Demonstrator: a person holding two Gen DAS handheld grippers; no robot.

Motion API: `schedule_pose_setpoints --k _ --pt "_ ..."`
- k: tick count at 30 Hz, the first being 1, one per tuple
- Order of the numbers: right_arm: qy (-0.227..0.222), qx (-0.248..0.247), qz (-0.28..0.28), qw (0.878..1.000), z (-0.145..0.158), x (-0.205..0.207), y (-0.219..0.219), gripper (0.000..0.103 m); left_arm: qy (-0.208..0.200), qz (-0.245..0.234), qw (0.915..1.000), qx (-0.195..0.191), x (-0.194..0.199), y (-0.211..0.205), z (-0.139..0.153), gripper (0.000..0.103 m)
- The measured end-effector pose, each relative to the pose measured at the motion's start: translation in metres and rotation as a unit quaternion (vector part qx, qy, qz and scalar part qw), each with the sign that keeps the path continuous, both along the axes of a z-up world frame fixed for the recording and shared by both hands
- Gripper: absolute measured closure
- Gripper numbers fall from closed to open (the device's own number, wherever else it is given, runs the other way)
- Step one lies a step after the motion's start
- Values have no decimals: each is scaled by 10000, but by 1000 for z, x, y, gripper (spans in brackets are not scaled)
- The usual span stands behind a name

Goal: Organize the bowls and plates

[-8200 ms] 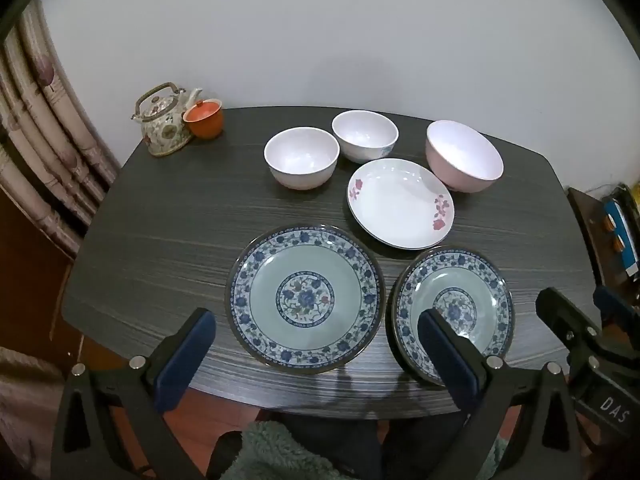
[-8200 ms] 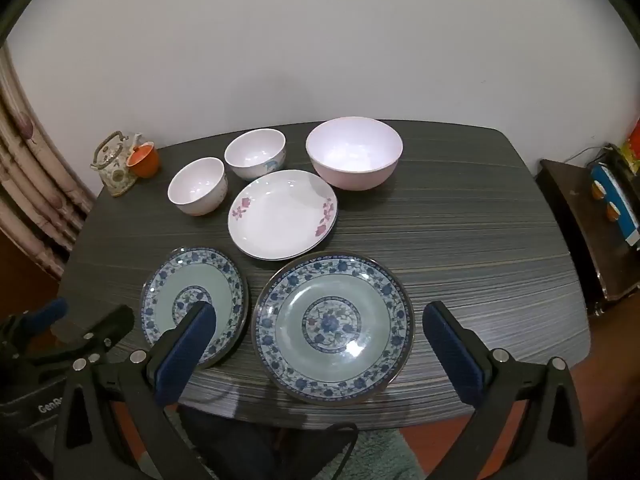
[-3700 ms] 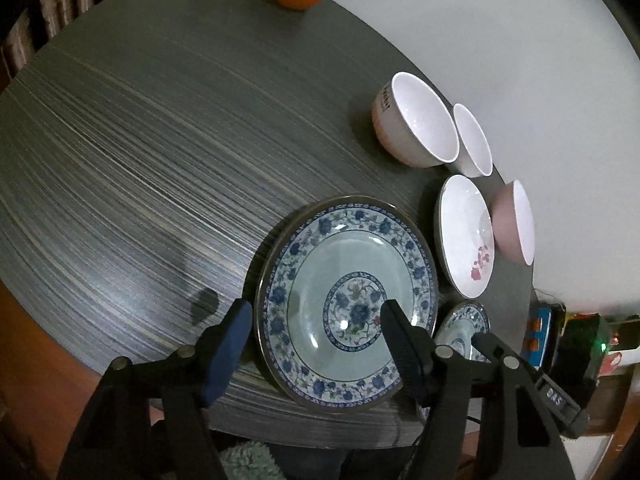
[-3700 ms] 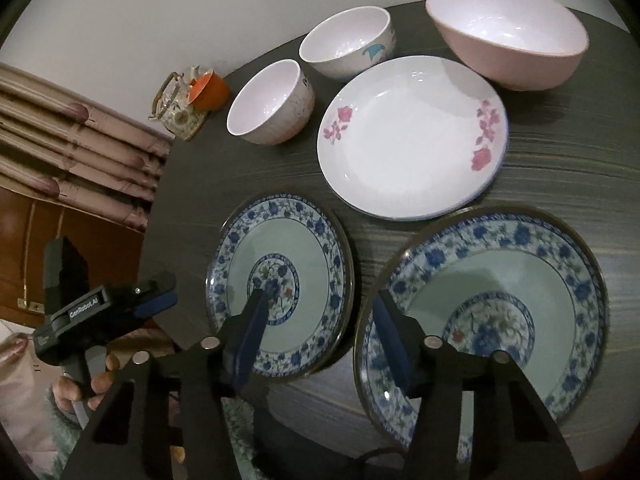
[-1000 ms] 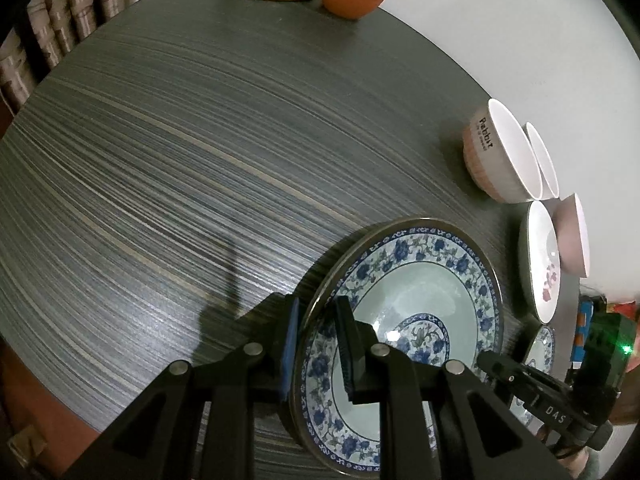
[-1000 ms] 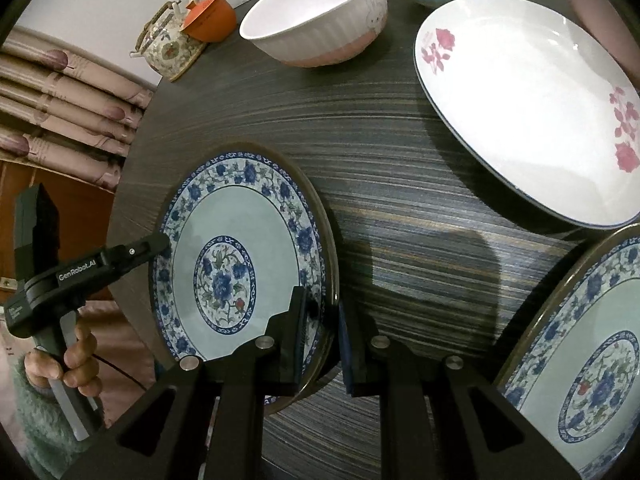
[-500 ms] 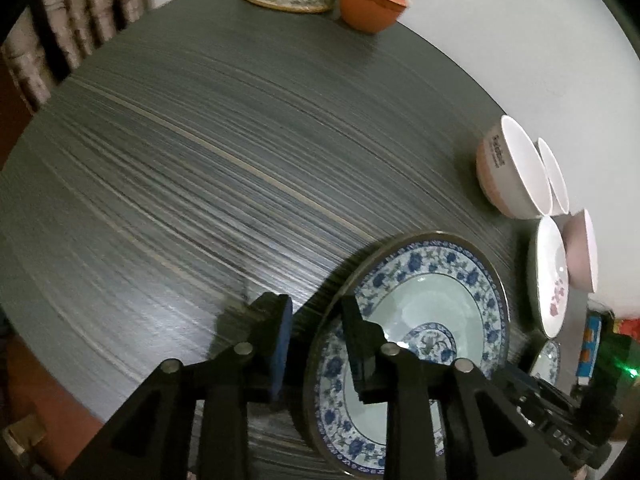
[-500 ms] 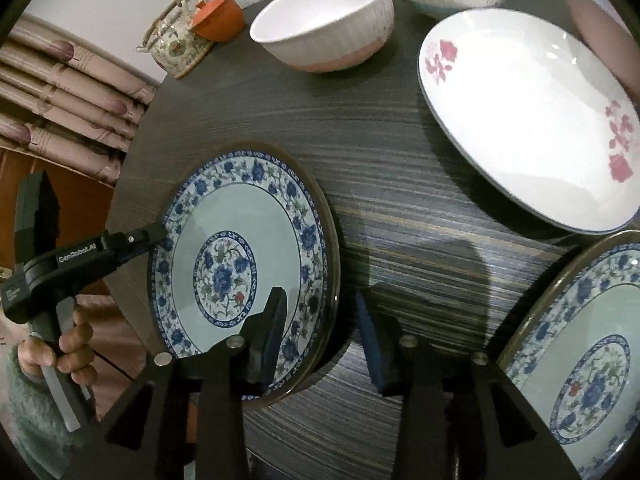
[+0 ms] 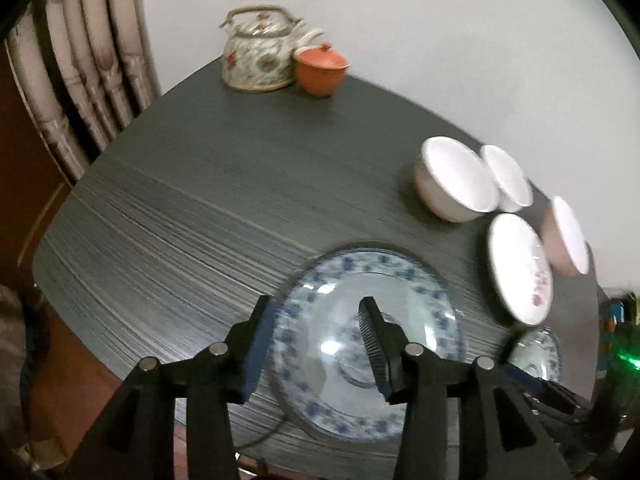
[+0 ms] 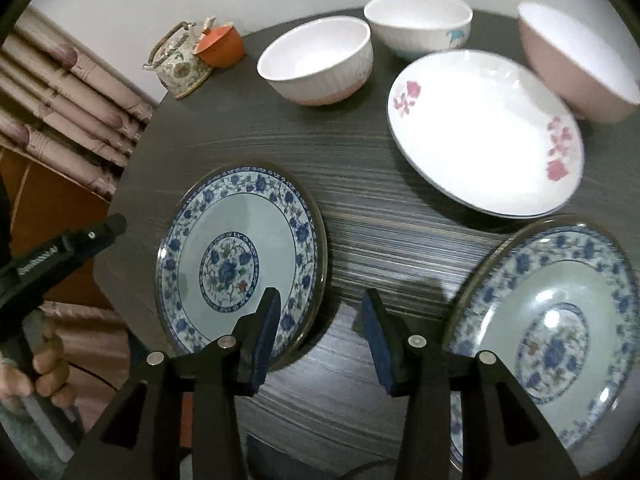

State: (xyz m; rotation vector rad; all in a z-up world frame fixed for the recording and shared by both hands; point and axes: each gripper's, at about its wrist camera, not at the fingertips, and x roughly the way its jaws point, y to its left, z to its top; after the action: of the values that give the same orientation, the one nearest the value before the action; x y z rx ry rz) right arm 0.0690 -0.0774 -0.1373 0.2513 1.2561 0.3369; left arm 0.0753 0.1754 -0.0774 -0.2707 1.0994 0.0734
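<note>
Dim indoor light. My left view smears with motion blur; glare spots shine on the blue-patterned glazed plate [image 9: 372, 344] under my claw. Fisheye bends the edges, corners black.

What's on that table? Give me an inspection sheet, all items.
Surface: dark wood-grain table.
Job's things: blue plate under left gripper; second blue plate; flowered white plate; ribbed white bowl; plain white bowl; pink bowl.
Clutter: teapot; orange lidded cup.
Grippers: left gripper jaws opening, pads off the plate; right gripper jaws opening, nothing between.
Cables: thin cord at near edge, unclear.
Surroundings: curtain; hand on left gripper's handle.
</note>
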Motion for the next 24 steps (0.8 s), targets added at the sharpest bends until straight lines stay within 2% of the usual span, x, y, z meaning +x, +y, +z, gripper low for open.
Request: schedule_pose_setpoints --k 11,16,18,24 --pt "-673 -521 -212 9961 42 -43 -24 62 -413 -656 9969 144 -31 -82 27 58" --pt "-876 -758 -339 9927 51 -55 -37 62 -584 -816 9948 184 -43 -110 28 57" --pt "-933 -873 -420 9909 55 -62 -46 62 -563 -930 9939 194 -48 -121 25 54" --pt "-971 -888 -581 9896 59 -78 -70 62 -500 -1255 9906 217 -56 -153 20 53"
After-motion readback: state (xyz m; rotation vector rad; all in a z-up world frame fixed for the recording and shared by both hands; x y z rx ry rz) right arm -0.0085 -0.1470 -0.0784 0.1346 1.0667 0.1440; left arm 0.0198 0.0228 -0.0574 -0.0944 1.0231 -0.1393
